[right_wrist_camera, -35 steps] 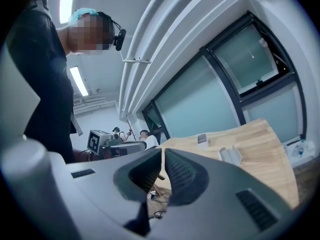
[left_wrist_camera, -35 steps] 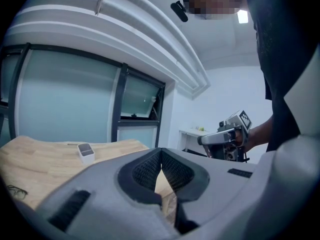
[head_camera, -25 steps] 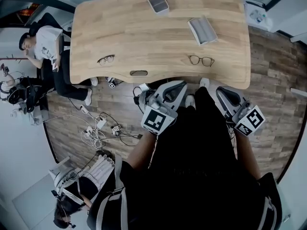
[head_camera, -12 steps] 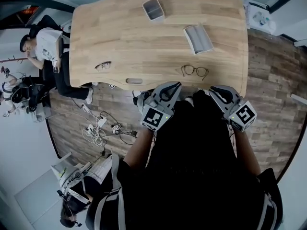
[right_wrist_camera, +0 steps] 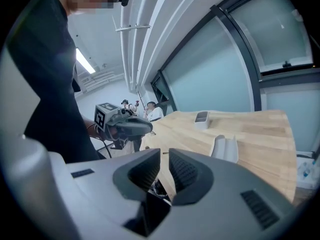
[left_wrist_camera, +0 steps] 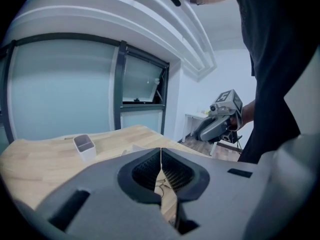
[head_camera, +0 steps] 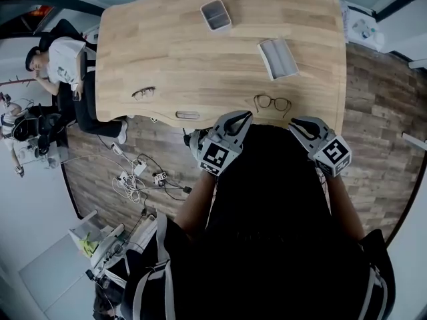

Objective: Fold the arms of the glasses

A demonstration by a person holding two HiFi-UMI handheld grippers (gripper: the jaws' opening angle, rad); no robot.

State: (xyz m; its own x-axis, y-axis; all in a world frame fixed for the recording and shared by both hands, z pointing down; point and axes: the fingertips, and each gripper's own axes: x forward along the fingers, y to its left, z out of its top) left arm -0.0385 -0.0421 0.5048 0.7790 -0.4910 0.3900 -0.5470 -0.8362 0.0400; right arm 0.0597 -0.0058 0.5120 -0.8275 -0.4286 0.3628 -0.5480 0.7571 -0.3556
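Thin dark-rimmed round glasses [head_camera: 272,103] lay at the near edge of the pale wooden tabletop [head_camera: 200,52]. Left claw [head_camera: 243,116] was closed and empty, right claw [head_camera: 294,124] narrowly parted. The frame was probably light and fragile, best gripped on an arm.

It looks like an office or lab workroom. A large pale wooden table [head_camera: 200,52] fills the upper middle of the head view, standing on a wood-plank floor [head_camera: 373,112]. At the left edge a seated person [head_camera: 63,59] works beside it, and below them lies a tangle of cables and power strips [head_camera: 137,179]. In the left gripper view, frosted glass panels in dark frames [left_wrist_camera: 60,94] wall the room. A ceiling strip light [right_wrist_camera: 85,60] shows at the upper left of the right gripper view.
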